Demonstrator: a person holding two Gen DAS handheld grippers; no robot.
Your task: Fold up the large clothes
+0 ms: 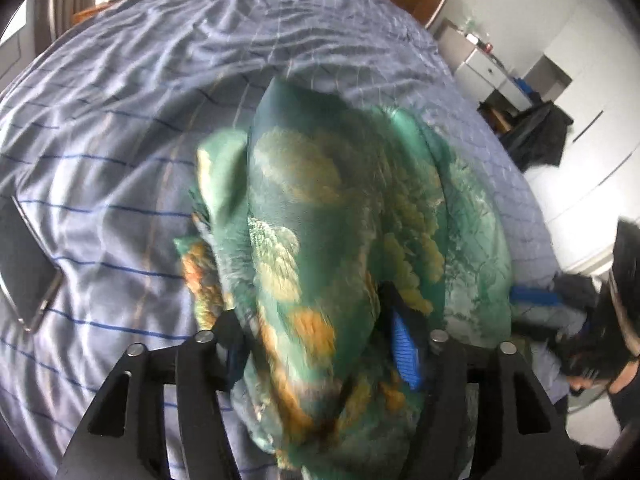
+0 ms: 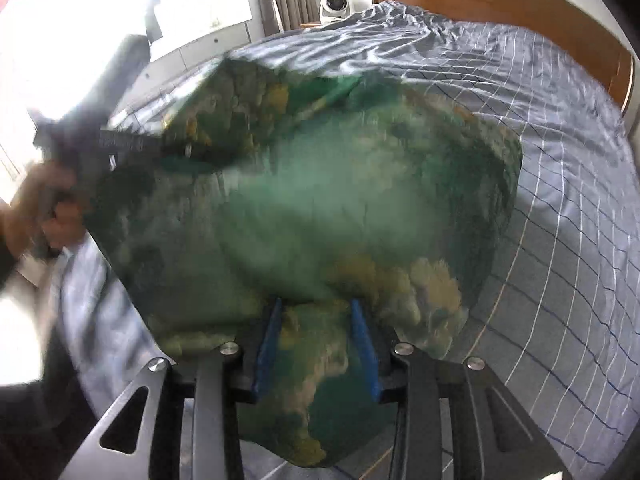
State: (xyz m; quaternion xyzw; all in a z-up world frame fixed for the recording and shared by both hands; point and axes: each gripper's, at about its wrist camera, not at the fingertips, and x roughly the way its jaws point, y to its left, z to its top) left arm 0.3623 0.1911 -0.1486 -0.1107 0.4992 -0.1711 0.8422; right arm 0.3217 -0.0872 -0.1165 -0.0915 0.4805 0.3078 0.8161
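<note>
A large green garment (image 1: 328,216) with yellow and orange print hangs bunched over the bed. My left gripper (image 1: 320,344) is shut on a thick fold of it; cloth covers most of its blue pads (image 1: 404,348). In the right wrist view the garment (image 2: 320,200) spreads wide and blurred in front of the camera. My right gripper (image 2: 318,344) is shut on its lower edge, cloth pinched between the blue pads (image 2: 362,344). The left gripper (image 2: 120,142) also shows at the garment's far left corner, held by a hand.
The bed (image 1: 120,120) has a wrinkled blue-grey sheet with thin stripes. A phone (image 1: 28,272) lies on it at the left. A wooden headboard (image 2: 500,4) and a white camera (image 2: 336,6) stand at the far end. White drawers (image 1: 492,72) and dark clothes (image 1: 536,136) are at the right.
</note>
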